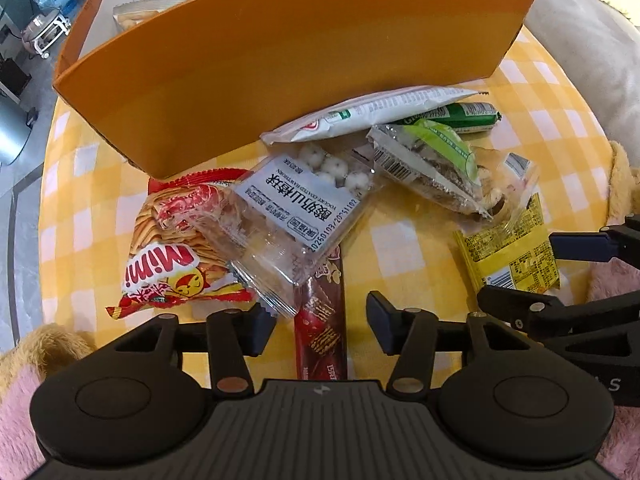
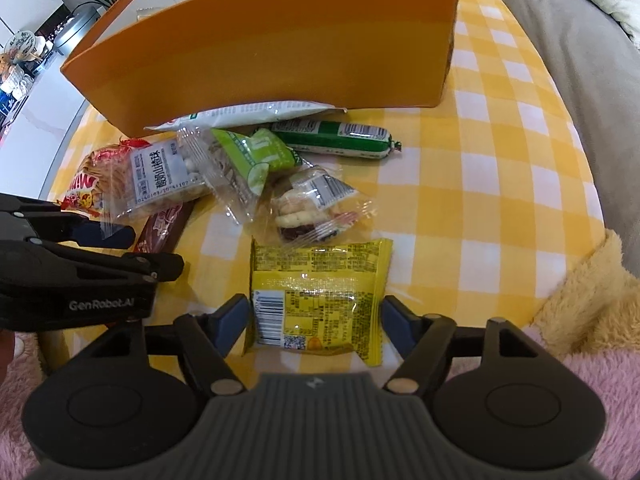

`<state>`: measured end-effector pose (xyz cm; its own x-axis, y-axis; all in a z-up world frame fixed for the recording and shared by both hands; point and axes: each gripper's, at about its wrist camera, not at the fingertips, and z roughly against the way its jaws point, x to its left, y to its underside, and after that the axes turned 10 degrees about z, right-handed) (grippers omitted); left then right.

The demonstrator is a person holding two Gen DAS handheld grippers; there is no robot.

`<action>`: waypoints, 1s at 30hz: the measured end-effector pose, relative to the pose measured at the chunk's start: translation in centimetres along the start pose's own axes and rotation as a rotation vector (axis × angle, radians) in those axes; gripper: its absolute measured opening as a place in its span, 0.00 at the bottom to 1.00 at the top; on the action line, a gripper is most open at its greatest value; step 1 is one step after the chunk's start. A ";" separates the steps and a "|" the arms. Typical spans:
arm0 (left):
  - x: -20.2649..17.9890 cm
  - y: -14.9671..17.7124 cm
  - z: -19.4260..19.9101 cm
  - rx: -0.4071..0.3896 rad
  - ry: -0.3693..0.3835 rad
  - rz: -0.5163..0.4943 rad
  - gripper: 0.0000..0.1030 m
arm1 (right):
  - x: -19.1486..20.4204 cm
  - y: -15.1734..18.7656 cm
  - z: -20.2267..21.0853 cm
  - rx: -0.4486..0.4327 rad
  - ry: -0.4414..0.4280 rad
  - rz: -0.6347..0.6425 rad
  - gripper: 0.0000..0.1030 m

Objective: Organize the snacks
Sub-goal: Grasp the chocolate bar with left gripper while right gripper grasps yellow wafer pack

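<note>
A yellow snack packet [image 2: 320, 280] lies flat on the checked cloth. My right gripper [image 2: 316, 320] is open and straddles it, its pads close to the packet's two side edges. My left gripper [image 1: 320, 320] is open over a red-brown wafer bar [image 1: 320, 332], with a gap on each side. The bar's far end is hidden under a clear packet of white balls [image 1: 296, 208], which overlaps a red Mimi bag [image 1: 172, 248]. Behind them lie a white packet [image 1: 372, 110], a green sausage [image 2: 340, 136], a green-labelled packet [image 2: 248, 160] and a clear nut packet [image 2: 312, 208].
An open orange box [image 1: 280, 64] stands at the back of the yellow checked table [image 2: 480, 200], with one packet [image 1: 136, 14] showing inside. Pink and tan plush [image 2: 592, 320] lies along the near edge. A grey sofa [image 2: 580, 60] is on the right.
</note>
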<state>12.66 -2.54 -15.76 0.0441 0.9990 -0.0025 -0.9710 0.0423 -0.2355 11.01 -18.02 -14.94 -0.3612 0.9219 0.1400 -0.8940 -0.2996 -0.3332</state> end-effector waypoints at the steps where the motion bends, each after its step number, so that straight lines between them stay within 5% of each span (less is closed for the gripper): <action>1: 0.0 -0.1 -0.2 -0.005 0.005 0.005 0.54 | 0.0 0.0 -0.1 0.002 0.000 0.000 0.69; 15: 0.4 0.0 0.2 -0.012 0.025 0.044 0.25 | 0.8 -0.3 -0.5 -0.017 0.004 0.005 0.69; 25: 0.4 0.5 1.4 -0.019 0.033 0.043 0.25 | 0.6 0.1 0.6 -0.044 -0.006 -0.001 0.33; 30: 0.8 0.8 2.4 -0.027 0.060 0.059 0.24 | 0.1 0.3 1.2 -0.059 -0.026 -0.021 0.26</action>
<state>11.30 -1.71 -13.60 0.0018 0.9972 -0.0750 -0.9655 -0.0178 -0.2596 10.39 -18.31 -13.96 -0.3503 0.9208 0.1718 -0.8844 -0.2647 -0.3845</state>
